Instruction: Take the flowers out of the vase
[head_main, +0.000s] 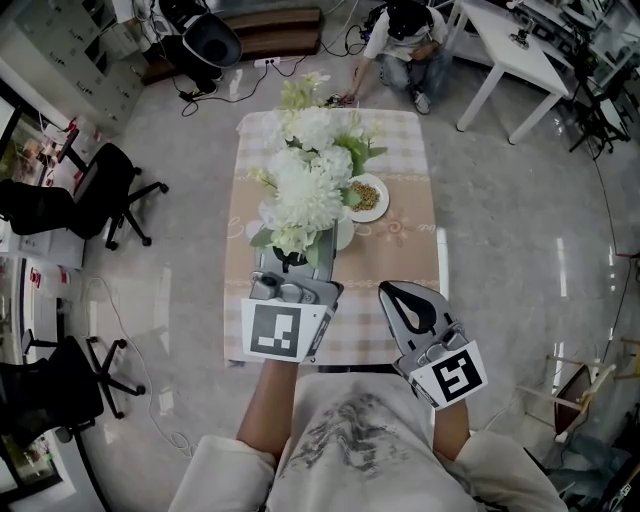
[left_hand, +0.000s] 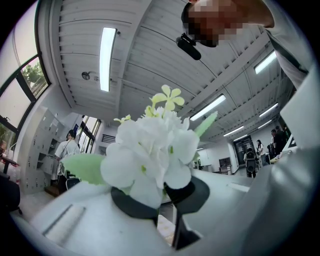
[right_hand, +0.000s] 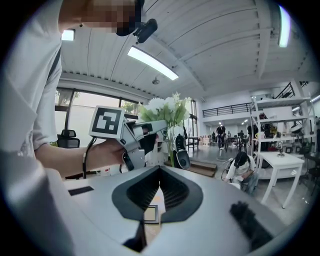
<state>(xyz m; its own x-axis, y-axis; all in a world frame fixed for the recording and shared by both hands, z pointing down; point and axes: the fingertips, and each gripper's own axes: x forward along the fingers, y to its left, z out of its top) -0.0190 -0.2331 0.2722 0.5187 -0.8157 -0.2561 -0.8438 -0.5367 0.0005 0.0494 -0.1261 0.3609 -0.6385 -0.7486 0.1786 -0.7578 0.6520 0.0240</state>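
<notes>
Left gripper (left_hand: 162, 195) clenched low on the white flower bunch (head_main: 305, 185), which is over the checked table (head_main: 405, 255) beside the white vase (head_main: 344, 233). Right gripper (head_main: 408, 300) closed, empty. Best to lift straight up with a firm grip until the stems clear the rim; can't tell if they have.

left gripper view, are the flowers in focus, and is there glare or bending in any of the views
Left gripper view: the flowers sit close to the lens, soft and washed out, with little petal detail; the ceiling panels bow with the wide angle. Head view: the flowers are overexposed, and the glossy floor shows streaks of reflected light. Right gripper view: the ceiling light glares.
</notes>
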